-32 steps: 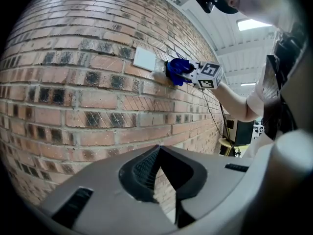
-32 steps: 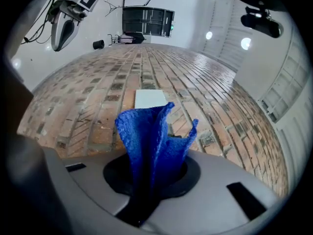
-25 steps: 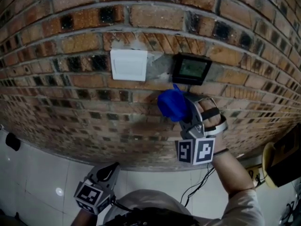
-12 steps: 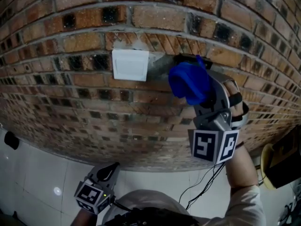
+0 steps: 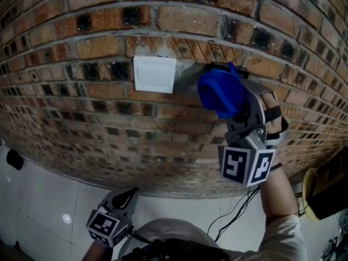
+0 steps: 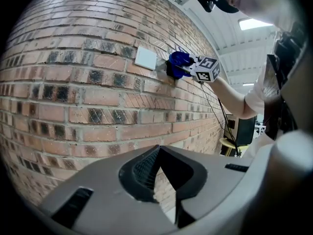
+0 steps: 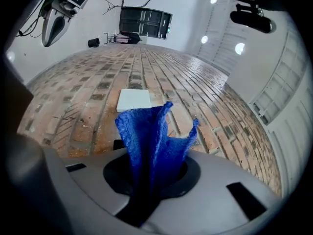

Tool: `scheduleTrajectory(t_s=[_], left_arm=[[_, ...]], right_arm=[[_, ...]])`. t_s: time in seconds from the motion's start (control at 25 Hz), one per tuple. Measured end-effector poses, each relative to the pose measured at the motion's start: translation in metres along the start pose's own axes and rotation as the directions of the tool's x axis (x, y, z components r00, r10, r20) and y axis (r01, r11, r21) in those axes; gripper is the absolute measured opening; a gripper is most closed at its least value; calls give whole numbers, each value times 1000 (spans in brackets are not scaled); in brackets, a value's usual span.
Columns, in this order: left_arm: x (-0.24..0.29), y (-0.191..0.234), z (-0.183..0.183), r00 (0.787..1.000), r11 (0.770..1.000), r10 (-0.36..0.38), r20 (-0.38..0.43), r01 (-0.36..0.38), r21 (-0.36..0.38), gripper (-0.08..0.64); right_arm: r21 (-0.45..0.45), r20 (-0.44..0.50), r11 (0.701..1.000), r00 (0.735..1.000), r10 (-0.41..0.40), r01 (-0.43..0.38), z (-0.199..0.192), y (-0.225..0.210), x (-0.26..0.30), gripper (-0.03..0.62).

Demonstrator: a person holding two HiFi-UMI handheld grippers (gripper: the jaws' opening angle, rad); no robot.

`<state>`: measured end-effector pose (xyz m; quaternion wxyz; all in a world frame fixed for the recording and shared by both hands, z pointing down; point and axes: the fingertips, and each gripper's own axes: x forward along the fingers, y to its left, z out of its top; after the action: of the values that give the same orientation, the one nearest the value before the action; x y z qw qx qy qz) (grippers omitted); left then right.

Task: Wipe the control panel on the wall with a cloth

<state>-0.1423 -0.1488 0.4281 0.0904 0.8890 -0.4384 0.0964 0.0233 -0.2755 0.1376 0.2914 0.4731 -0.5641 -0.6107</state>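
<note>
Directly over the panel [image 5: 216, 66], the cloth [image 5: 220, 94] is pinched by the right tongs [image 5: 232, 106]; the left tongs [image 5: 124, 198], pressed together, are held well below.

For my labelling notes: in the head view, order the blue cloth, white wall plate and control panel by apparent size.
Blue cloth and white wall plate: about alike, cloth nearer the camera, so unranked.
Control panel: smallest, only a dark edge shows above the cloth.
</note>
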Motion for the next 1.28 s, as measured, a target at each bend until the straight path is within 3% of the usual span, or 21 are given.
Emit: scheduleTrajectory(t_s=[0.44, 0.6, 0.76, 1.04, 1.28], left_arm=[[1, -7, 0, 1000, 1000, -9, -11, 9, 10, 1], [0, -11, 1, 1000, 1000, -13, -3, 13, -2, 1], [-3, -11, 0, 1000, 1000, -5, -4, 5, 3, 1], [-4, -13, 0, 1000, 1000, -11, 4, 11, 9, 0], [-11, -12, 5, 1000, 1000, 8, 28, -8, -9, 2]], right_arm=[[18, -29, 987, 986, 162, -162, -11, 94, -10, 87], [23, -32, 984, 984, 178, -177, -17, 105, -8, 87], [35, -10, 987, 988, 154, -154, -8, 83, -16, 87], [16, 18, 1000, 1000, -20, 20, 1, -11, -12, 87], [-6, -3, 999, 999, -40, 40, -8, -19, 1, 87]])
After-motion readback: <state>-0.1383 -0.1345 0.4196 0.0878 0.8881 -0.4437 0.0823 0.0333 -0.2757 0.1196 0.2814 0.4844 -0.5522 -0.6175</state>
